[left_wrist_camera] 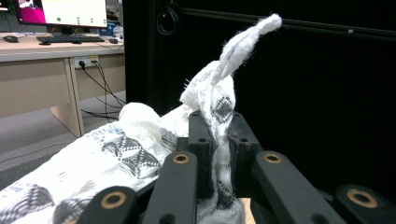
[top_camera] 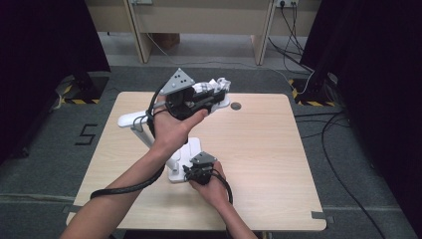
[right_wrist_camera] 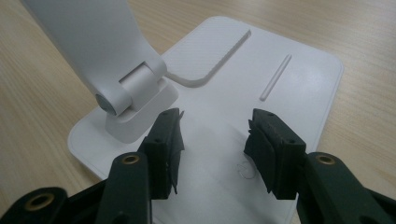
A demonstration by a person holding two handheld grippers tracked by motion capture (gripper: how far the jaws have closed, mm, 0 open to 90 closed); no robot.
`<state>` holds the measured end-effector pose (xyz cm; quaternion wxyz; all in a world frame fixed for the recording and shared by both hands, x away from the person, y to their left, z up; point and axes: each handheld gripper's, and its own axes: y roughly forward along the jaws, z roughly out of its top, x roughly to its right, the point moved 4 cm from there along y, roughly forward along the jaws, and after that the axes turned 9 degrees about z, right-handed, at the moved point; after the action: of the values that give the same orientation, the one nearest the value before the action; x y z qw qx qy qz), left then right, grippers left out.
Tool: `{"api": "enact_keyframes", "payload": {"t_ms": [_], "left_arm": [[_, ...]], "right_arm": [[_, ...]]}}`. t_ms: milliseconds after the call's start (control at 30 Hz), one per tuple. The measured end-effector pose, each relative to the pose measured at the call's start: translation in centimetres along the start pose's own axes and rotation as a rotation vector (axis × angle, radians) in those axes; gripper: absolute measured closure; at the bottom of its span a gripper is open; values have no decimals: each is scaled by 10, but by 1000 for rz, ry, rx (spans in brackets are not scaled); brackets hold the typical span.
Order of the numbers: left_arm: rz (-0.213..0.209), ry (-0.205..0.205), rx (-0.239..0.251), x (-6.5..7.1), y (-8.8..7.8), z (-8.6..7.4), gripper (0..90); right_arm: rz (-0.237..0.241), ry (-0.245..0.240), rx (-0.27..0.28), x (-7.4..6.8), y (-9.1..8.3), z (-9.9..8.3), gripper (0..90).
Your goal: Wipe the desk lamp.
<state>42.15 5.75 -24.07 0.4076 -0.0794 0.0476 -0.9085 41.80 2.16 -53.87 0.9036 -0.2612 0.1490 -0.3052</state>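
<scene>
The left claw (left_wrist_camera: 215,154) is clenching a white cloth printed with grey diamond patterns (left_wrist_camera: 116,154), its jaws pinched tight on a bunched fold while a twisted tail of fabric is sticking up above them. In the high view this claw (top_camera: 211,99) is holding the cloth (top_camera: 214,85) up over the far edge of the pale wooden counter (top_camera: 259,149), near the head end of a white plastic desk lamp (top_camera: 130,119) whose jointed arm is slanting back to a flat base.

The right claw (right_wrist_camera: 212,140) is standing released, its jaws spread apart with nothing between them, hovering just above the lamp's flat white base (right_wrist_camera: 280,93) beside the hinge block (right_wrist_camera: 135,100). From above, that claw (top_camera: 199,172) is sitting at the base's near edge.

The step in hand looks like wiping the lamp: the right hand is apparently steadying the base while the left is bringing the cloth to the lamp. The next move probably calls for lowering the cloth onto the lamp's surface and keeping the grip firm, with the base held from sliding.
</scene>
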Motion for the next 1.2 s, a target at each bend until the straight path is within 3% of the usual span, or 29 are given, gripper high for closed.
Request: {"api": "enact_keyframes", "payload": {"t_ms": [800, 1200], "left_arm": [[-32, 26, -21, 24, 25, 4, 824], [-27, 91, -7, 36, 31, -2, 824]], "right_arm": [[1, 1, -1, 0, 0, 0, 540], [1, -2, 0, 0, 0, 0, 540]]}}
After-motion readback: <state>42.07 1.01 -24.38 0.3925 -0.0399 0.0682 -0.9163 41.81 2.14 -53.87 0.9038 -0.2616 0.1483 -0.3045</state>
